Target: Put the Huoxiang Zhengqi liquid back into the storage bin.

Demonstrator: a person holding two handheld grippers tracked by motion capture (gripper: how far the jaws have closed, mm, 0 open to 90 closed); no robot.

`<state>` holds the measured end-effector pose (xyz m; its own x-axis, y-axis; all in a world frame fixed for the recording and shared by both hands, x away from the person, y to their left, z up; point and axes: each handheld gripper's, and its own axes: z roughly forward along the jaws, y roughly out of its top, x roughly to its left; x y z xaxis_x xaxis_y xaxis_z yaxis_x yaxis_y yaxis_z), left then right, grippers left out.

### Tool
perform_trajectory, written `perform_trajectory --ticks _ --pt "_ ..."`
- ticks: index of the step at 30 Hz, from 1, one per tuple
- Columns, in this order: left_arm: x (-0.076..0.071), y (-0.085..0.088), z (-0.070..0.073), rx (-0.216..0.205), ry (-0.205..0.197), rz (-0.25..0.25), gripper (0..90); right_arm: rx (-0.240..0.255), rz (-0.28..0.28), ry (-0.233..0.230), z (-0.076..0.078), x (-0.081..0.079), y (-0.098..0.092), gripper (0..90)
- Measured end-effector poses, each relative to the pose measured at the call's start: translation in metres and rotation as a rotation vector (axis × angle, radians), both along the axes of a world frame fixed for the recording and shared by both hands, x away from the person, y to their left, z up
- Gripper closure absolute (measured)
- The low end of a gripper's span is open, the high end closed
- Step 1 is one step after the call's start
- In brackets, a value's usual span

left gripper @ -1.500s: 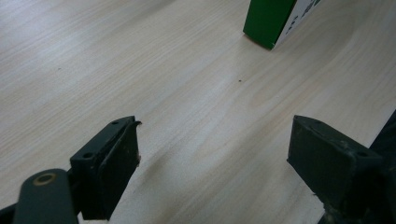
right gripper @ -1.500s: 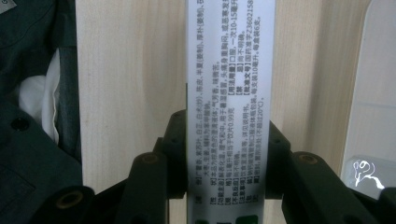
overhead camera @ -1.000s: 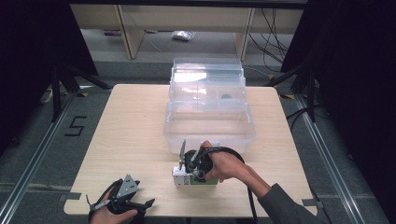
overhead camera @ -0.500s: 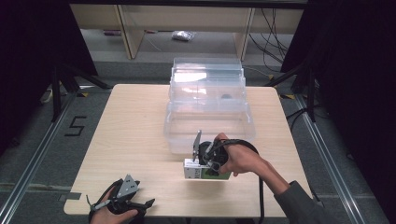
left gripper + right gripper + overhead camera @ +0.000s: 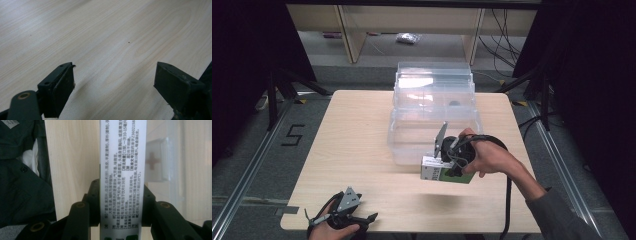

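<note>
**Right gripper carries a box toward the clear bin**

Right gripper (image 5: 439,167) is closed tight on a small white and green box (image 5: 443,171) — the two black jaws squeeze its sides, as the right gripper view shows, with rows of tiny print running up the box (image 5: 122,182). The box hangs in the air above the wooden table (image 5: 352,145), just in front of the clear plastic bin (image 5: 432,107). The bin sits at the far side of the table with its lid up.

Left gripper (image 5: 343,216) rests low at the near edge of the table, held in a hand. Its jaws stand wide apart with nothing between them — just bare wood under them in the left gripper view.

I think the step now is carrying the box to the bin. Next, the box likely has to go up over the front wall of the bin, then down inside, and the jaws open to let it go. The wall is see-through, so it would be easy to bump.
</note>
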<state>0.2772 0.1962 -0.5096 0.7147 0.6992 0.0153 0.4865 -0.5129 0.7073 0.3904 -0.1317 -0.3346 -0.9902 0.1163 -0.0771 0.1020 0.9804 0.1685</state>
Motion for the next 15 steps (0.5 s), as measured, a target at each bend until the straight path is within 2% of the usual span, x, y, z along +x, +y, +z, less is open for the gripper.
perform_trajectory --ticks 1,2,4,6,8,9,10,11,12,14,15 --pt "0.000 -0.002 -0.001 -0.027 -0.003 0.021 15.9 0.000 0.000 0.000 0.000 0.000 0.000 64.0" --pt "0.000 0.000 0.000 0.001 -0.003 0.002 15.9 0.000 -0.021 -0.002 0.005 0.001 -0.004 64.0" --pt "0.000 -0.002 -0.001 -0.026 -0.006 0.022 15.9 -0.004 -0.024 -0.014 0.011 0.003 -0.009 64.0" --pt "0.000 -0.002 -0.002 -0.019 -0.004 0.025 15.9 0.010 -0.007 -0.017 0.012 0.005 -0.011 64.0" --pt "0.000 -0.003 -0.002 -0.021 -0.001 0.024 15.9 -0.002 -0.039 -0.023 0.022 0.008 -0.017 64.0" --pt "-0.001 -0.003 -0.001 -0.029 0.002 0.021 15.9 0.012 -0.061 -0.018 0.023 0.009 -0.020 64.0" --pt "0.000 -0.001 0.000 -0.004 0.002 0.003 15.9 0.011 -0.056 -0.019 0.026 0.011 -0.021 64.0" --pt "0.000 -0.002 -0.001 -0.029 0.000 0.020 15.9 0.007 -0.070 -0.019 0.028 0.012 -0.023 64.0" --pt "0.000 -0.002 -0.001 -0.029 0.000 0.020 15.9 0.002 -0.100 -0.021 0.031 0.012 -0.025 64.0" --pt "0.000 -0.001 -0.001 -0.022 -0.003 0.025 15.9 -0.001 -0.086 -0.025 0.032 0.015 -0.027 64.0" --pt "0.000 -0.002 -0.001 -0.017 -0.003 0.023 15.9 -0.007 -0.114 -0.030 0.035 0.018 -0.029 64.0"
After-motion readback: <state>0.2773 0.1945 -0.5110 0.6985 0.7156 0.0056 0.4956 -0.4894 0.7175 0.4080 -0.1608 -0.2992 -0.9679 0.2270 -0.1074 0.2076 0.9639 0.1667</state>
